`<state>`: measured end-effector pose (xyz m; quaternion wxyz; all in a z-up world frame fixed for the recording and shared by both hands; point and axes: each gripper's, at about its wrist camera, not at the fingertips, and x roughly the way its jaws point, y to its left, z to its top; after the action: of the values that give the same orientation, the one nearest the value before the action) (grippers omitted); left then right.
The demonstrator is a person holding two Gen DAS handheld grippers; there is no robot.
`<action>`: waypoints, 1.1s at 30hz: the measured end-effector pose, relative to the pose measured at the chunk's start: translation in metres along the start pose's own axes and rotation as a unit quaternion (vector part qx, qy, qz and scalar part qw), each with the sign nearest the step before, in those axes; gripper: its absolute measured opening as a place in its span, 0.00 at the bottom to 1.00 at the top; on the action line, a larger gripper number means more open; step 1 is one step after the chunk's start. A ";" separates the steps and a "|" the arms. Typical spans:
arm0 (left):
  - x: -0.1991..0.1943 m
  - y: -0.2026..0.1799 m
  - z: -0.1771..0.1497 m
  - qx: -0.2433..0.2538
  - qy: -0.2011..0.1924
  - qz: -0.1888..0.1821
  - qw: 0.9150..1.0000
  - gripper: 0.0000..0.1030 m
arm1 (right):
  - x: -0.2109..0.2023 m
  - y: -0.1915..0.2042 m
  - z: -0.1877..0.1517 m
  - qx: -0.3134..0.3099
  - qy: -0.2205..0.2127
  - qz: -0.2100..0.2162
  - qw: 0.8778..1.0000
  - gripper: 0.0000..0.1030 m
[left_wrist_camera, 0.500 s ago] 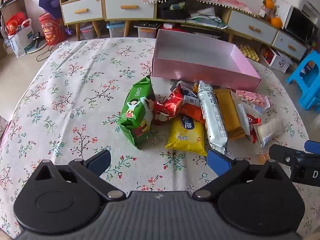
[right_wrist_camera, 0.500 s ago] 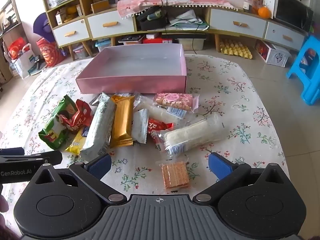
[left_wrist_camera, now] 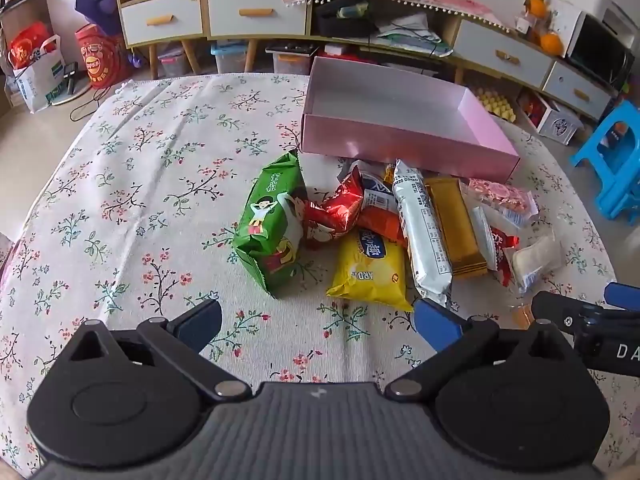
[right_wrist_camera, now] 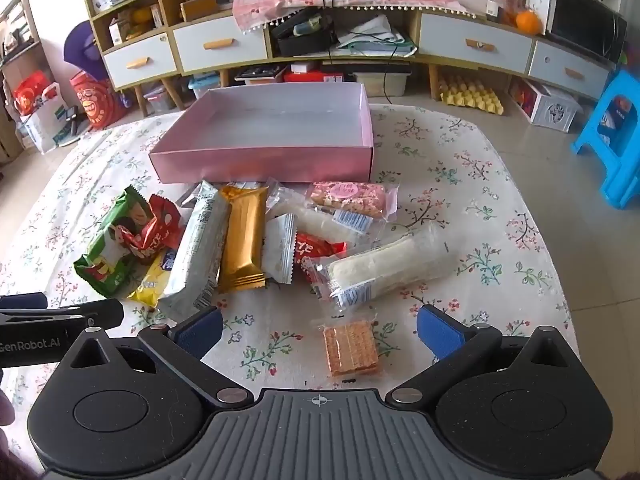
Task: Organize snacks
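Both grippers spread wide and empty above the snack heap

The left gripper and right gripper are held fully parted, nothing gripped. A light, brittle wafer pack lies just ahead of the right gripper; it is best pinched gently across its short sides. At 12 o'clock, the crinkly green bag and gold bar are piled before the empty pink box.
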<state>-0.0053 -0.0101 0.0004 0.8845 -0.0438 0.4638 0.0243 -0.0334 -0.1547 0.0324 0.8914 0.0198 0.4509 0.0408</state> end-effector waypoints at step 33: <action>0.005 0.005 0.003 0.009 0.003 -0.003 1.000 1.00 | 0.003 -0.004 -0.002 0.013 0.014 0.009 1.000 1.00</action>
<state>-0.0005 -0.0052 -0.0019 0.8834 -0.0373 0.4668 0.0178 -0.0331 -0.1583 0.0287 0.8841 0.0349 0.4640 0.0427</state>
